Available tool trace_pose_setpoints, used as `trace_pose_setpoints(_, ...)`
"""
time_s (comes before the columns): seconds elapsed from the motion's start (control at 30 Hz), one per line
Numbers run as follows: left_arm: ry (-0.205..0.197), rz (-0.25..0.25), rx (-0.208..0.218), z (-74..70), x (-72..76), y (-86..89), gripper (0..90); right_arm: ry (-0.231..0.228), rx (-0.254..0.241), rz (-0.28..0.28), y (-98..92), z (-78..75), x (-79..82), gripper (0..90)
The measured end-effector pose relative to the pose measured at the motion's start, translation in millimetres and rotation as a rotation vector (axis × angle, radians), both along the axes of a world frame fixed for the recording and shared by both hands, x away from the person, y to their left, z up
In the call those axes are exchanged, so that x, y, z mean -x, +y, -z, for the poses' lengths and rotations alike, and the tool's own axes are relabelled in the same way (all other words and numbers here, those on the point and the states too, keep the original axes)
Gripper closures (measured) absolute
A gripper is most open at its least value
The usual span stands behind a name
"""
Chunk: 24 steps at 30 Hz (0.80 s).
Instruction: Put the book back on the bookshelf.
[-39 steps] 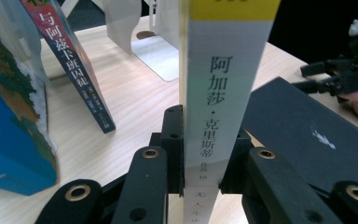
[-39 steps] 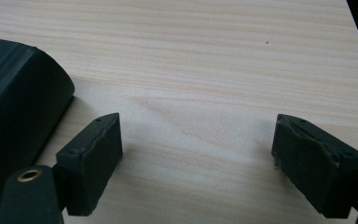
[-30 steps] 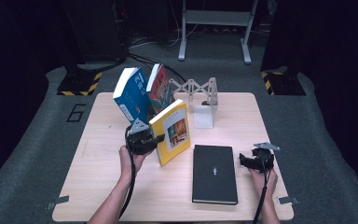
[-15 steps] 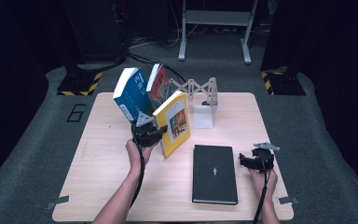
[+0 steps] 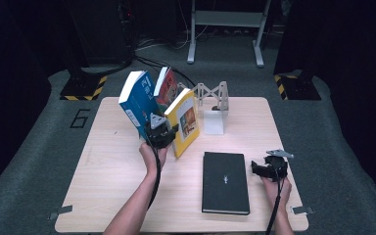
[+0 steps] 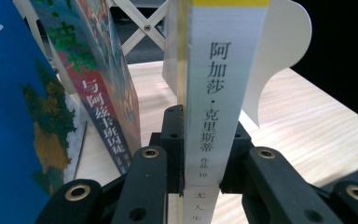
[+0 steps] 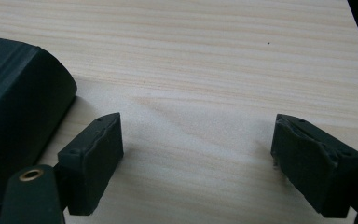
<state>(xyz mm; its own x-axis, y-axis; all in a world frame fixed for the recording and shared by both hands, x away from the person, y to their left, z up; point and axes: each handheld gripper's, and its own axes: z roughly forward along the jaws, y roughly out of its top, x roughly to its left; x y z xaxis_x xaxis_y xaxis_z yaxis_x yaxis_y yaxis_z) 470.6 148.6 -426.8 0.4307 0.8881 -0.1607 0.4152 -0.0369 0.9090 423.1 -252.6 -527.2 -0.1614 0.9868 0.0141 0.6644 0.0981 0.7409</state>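
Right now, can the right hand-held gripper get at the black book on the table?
Probably yes. The right hand-held gripper is open and empty beside the black book, with bare table between them and nothing in the way.

A pale wooden bench [image 5: 107,181] carries a black book [image 5: 225,182] lying flat at about four o'clock. Toward twelve o'clock stand a white bookend [image 5: 214,121] and a blue book [image 5: 136,102] and red book [image 5: 162,90] leaning together.

Leaning books [image 5: 149,98] crowd left of yellow book [image 5: 186,120], bookend [image 5: 214,120] right
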Motion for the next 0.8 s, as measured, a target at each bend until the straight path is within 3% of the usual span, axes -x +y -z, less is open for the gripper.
trace_pose_setpoints(0.33, -0.023, -0.083, -0.007, 3.1, -9.2, -15.2, 76.1, -0.001, -0.002, 0.003, 0.3, 0.0, 0.0, 16.4)
trace_pose_setpoints(0.7, 0.003, -0.152, 0.022, 7.1, -19.1, -19.5, 76.0, -0.001, 0.002, 0.000, 0.3, 0.0, 0.1, 16.5)
trace_pose_setpoints(0.8, 0.001, -0.154, 0.004, 7.5, -18.7, -19.8, 75.8, -0.001, 0.002, 0.000, 0.3, 0.0, 0.1, 16.5)
